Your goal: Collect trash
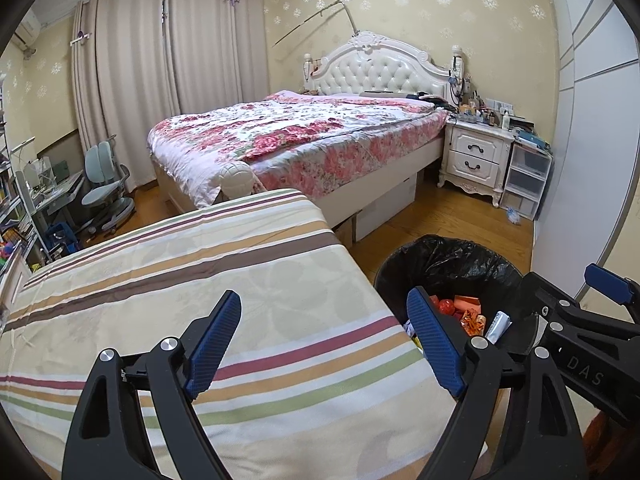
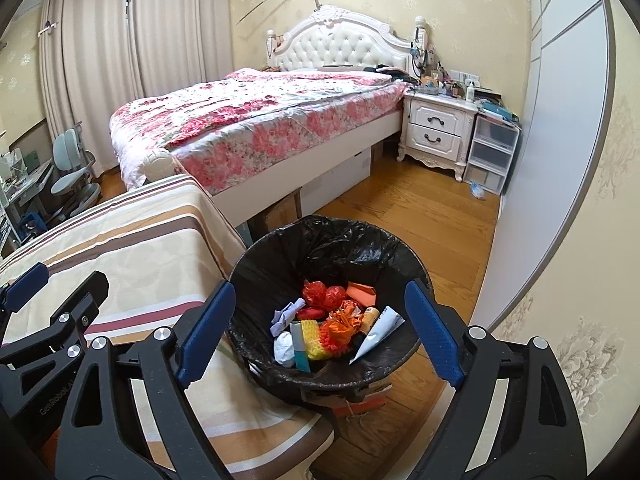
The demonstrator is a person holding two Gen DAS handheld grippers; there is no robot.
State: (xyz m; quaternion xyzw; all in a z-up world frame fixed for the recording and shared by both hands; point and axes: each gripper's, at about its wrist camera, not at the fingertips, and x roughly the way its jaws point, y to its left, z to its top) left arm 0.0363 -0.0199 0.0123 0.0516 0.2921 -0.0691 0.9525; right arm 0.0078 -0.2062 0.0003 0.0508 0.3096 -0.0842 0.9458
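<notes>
A round bin with a black liner (image 2: 332, 236) stands on the floor beside a table covered in a striped cloth (image 1: 200, 280). It holds several pieces of trash: red and orange wrappers (image 2: 340, 324), a white tube (image 2: 380, 332), a white wad (image 2: 284, 346). The bin also shows in the left wrist view (image 1: 440, 260). My right gripper (image 2: 320, 336) is open and empty, above the bin. My left gripper (image 1: 324, 344) is open and empty, above the cloth's right edge. The right gripper shows at the right of the left wrist view (image 1: 576, 308).
A bed with a floral quilt (image 1: 288, 136) stands behind the table. A white nightstand (image 1: 476, 156) and plastic drawers (image 1: 526, 180) stand at the right wall. A small blue scrap (image 2: 478, 190) lies on the wooden floor. A desk and chair (image 1: 104, 188) are at the far left.
</notes>
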